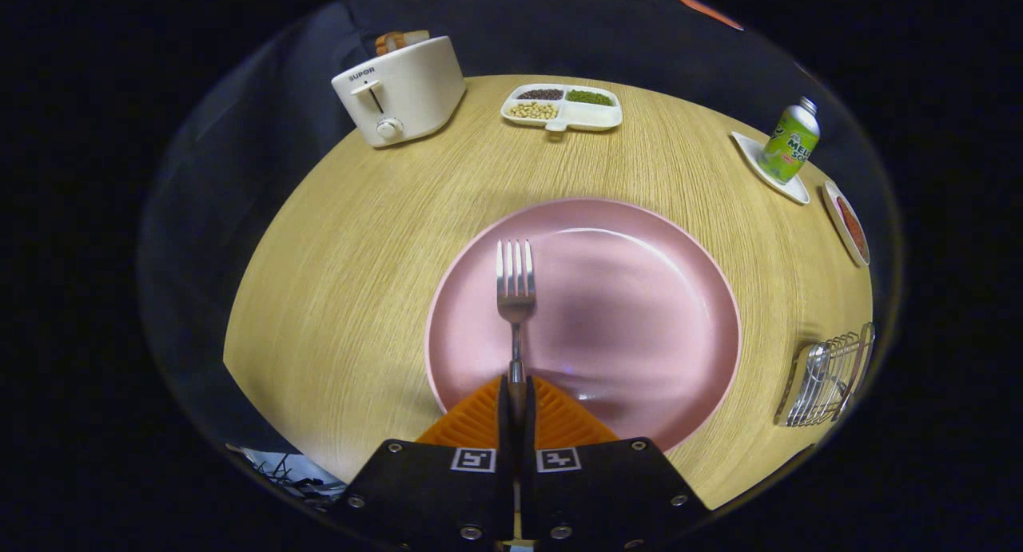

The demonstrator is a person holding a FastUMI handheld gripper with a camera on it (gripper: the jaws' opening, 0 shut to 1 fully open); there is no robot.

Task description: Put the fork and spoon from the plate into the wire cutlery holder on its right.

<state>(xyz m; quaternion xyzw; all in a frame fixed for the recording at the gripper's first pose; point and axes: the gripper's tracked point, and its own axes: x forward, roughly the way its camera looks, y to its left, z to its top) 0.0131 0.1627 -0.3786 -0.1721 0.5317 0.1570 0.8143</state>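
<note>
A steel fork (pixel 515 296) points away from me over the pink plate (pixel 639 296), tines far, its handle running back between my fingers. My gripper (pixel 516 400) is shut on the fork's handle, both fingers pressed against it over the plate's near rim. Whether the fork rests on the plate or hangs just above it I cannot tell. The wire cutlery holder (pixel 827 375) stands on the wooden table to the right of the plate, with a spoon (pixel 817 364) standing in it.
Beyond the plate sit a white toaster (pixel 400 89) at the far left, a divided white dish of beans (pixel 562 106) in the middle, and a green bottle (pixel 790 143) on a white coaster at the far right. A small dish with red contents (pixel 849 223) lies near the right table edge.
</note>
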